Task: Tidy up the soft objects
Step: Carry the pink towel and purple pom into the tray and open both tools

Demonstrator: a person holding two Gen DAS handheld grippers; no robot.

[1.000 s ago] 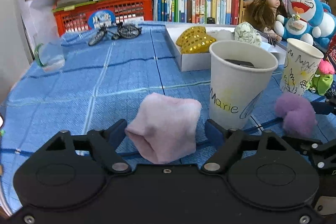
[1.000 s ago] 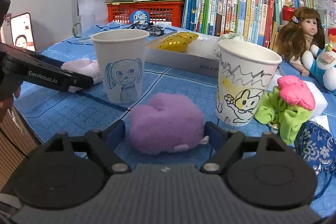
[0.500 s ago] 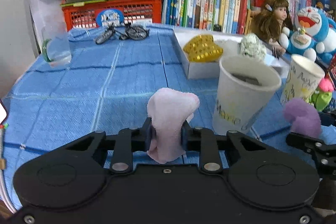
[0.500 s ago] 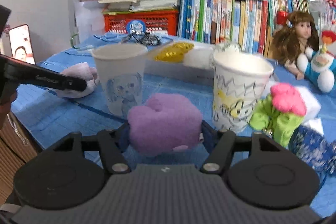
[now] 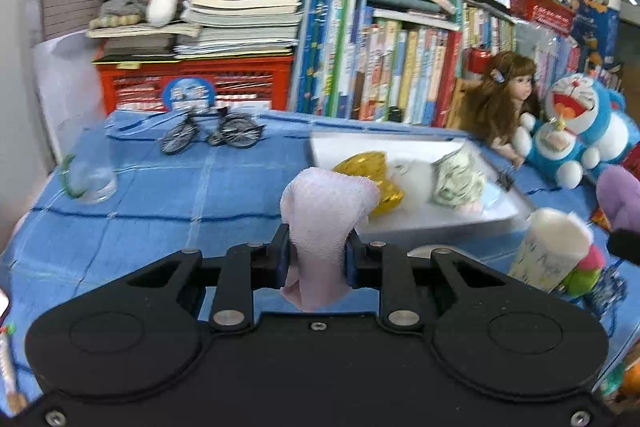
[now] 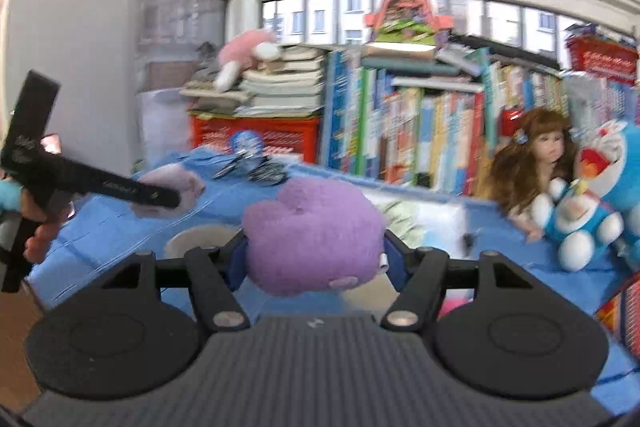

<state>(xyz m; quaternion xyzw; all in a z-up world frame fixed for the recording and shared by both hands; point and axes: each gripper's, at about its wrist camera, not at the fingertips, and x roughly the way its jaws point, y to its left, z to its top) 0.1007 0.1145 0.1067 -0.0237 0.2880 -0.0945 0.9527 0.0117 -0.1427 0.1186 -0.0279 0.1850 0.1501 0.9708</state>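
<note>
Left gripper (image 5: 316, 255) clamped on a pale pink cloth (image 5: 324, 227) — pinched narrow between the pads, clear of the blue tablecloth (image 5: 160, 195). Just ahead and to its right, a white box (image 5: 500, 195) with gold and white soft pieces inside. Right gripper (image 6: 314, 259) closed on a purple plush (image 6: 314, 233), bulging past both fingers — paper cup (image 6: 200, 243) below, left.

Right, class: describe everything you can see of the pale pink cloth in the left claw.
The pale pink cloth is a soft, finely knitted bundle, bunched and folded. The left claw pinches its middle from both sides, so a rounded lump bulges above and a fold hangs below. It is held above the blue tablecloth; only the claw touches it.
</note>
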